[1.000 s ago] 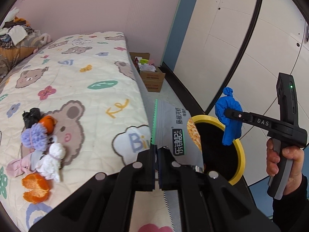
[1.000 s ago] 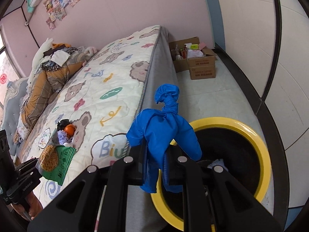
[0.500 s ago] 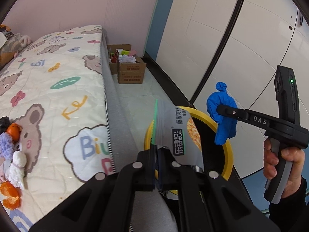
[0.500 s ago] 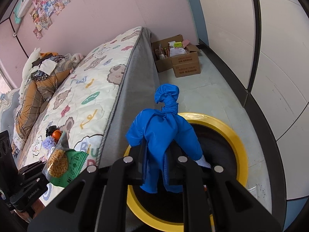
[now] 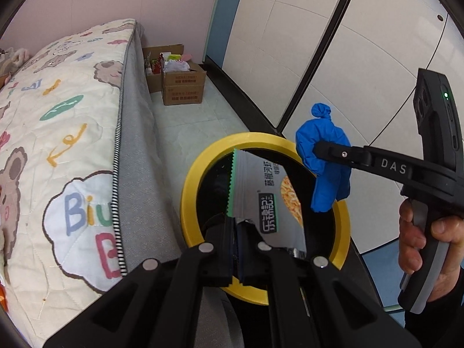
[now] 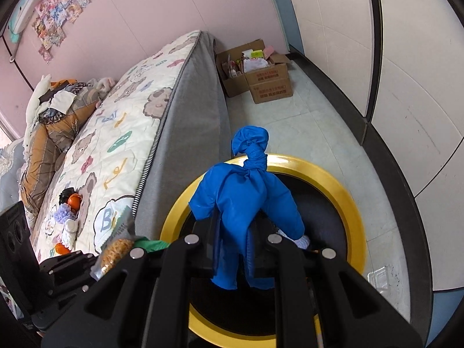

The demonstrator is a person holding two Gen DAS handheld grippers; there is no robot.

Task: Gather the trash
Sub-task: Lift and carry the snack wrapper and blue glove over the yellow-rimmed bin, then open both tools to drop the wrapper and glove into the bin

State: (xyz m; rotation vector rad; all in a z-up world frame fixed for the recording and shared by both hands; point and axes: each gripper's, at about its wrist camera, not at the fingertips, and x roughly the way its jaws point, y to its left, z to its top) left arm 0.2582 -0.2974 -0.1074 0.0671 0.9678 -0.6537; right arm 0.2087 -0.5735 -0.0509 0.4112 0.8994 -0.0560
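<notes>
The room has a pink wall (image 6: pixel 162 8) and white panelled doors (image 5: pixel 304 29). A bed (image 5: pixel 58 133) with a bear-print quilt and grey side stands to my left. On the pale tile floor (image 5: pixel 185 119) at its far end sit open cardboard boxes (image 5: pixel 179 84). A black bin (image 6: pixel 351 203) with a yellow rim stands on the floor just beside the bed.

My left gripper (image 5: pixel 238 239) is pressed together, pinching the lower corner of a snack bag (image 5: pixel 266 191). The bag stands upright above the jaws, over the bin opening.

My right gripper (image 6: pixel 242 232) is pressed together, pinching a knotted blue glove (image 6: pixel 243 191). The knot points up beyond the jaws; the loose ends hang below them, over the bin opening.

More trash (image 6: pixel 68 211) lies on the quilt, well apart from both grippers: orange peel, tissue, a purple puff.
</notes>
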